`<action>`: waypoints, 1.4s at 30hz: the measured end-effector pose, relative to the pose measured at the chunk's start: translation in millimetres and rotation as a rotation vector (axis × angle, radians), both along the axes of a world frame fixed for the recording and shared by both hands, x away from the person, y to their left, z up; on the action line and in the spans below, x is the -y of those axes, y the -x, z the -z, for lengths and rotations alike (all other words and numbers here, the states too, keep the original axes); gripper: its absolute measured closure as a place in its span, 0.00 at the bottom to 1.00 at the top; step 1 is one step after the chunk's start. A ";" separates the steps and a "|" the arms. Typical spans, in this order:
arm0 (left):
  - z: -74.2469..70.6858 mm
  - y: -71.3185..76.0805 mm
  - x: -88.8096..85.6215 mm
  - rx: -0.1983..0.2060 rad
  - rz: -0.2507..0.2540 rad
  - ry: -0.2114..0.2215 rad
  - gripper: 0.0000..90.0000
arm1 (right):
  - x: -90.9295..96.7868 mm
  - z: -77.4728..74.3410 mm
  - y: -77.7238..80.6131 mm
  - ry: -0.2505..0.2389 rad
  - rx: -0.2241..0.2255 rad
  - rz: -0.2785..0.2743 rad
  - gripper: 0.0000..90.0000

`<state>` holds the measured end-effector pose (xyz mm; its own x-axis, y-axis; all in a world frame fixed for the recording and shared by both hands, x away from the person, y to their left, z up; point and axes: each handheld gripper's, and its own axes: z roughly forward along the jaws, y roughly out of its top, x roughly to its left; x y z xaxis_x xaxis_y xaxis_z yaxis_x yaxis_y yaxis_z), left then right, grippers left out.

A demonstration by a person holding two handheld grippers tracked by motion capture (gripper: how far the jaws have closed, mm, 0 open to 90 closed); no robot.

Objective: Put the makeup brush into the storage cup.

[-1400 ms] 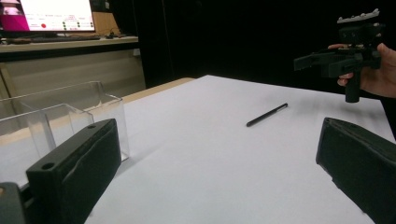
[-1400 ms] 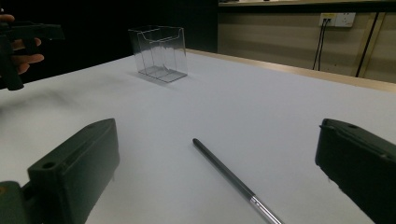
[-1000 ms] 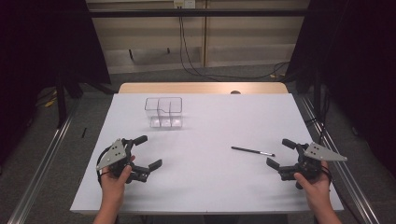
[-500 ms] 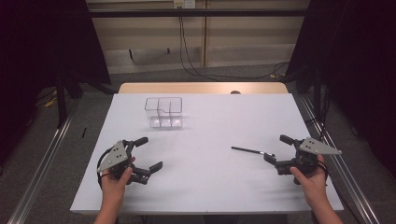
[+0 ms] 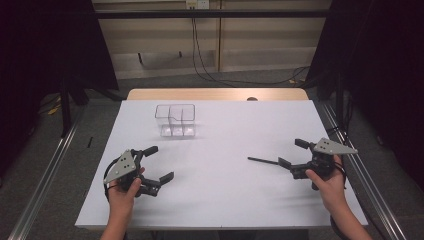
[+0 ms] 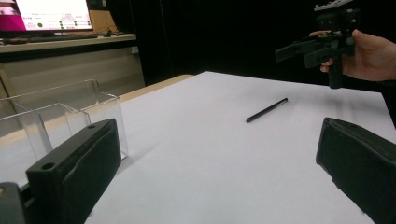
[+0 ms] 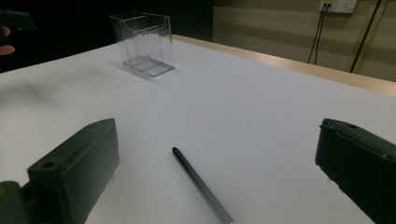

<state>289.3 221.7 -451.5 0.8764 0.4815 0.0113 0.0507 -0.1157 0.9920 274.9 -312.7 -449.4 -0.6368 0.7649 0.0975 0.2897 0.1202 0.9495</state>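
A thin black pen [image 5: 263,161] lies on the white table [image 5: 225,200], right of centre. My right gripper [image 5: 289,152] stands open at the pen's right end, one jaw on each side of it. In the right gripper view the pen [image 7: 201,186] runs up between the two black jaws, untouched. My left gripper [image 5: 161,162] is open near the front left, held just above the table with nothing between its jaws. In the left gripper view the pen [image 6: 267,110] lies farther off, with the right gripper [image 6: 322,44] behind it.
A clear plastic box with compartments [image 5: 175,120] stands at the back left of the table; it is also close on the left in the left gripper view [image 6: 60,112] and far off in the right gripper view [image 7: 142,42]. Metal rails [image 5: 45,185] flank the table.
My right gripper has moved left toward the pen and now straddles its right end. The left gripper has barely shifted. The pen and box have not moved.
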 end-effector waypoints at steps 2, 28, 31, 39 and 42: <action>-0.1 0.4 -0.2 -0.004 0.001 0.004 0.00 | -0.5 -0.3 -4.7 -0.005 -0.021 -0.014 0.00; 0.9 -1.0 -0.7 -0.011 0.000 0.020 0.00 | -16.5 -18.4 -54.3 0.297 -0.241 -0.123 0.03; 1.1 -1.2 -0.9 -0.012 0.001 0.019 0.00 | -19.9 -20.2 -60.3 0.333 -0.285 -0.147 0.04; 1.1 -1.1 0.0 -0.013 0.005 0.021 0.00 | -34.4 -20.2 -72.5 0.510 -0.416 -0.206 0.04; 1.3 -1.3 -0.4 -0.012 0.007 0.019 0.00 | -39.2 -20.1 -76.0 0.562 -0.444 -0.208 0.03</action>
<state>290.6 222.1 -452.8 0.8798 0.4752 -0.0078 0.0615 -0.0976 0.9933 350.9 -273.4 -429.2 -0.7657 0.6432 0.0092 0.5500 0.6472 0.5278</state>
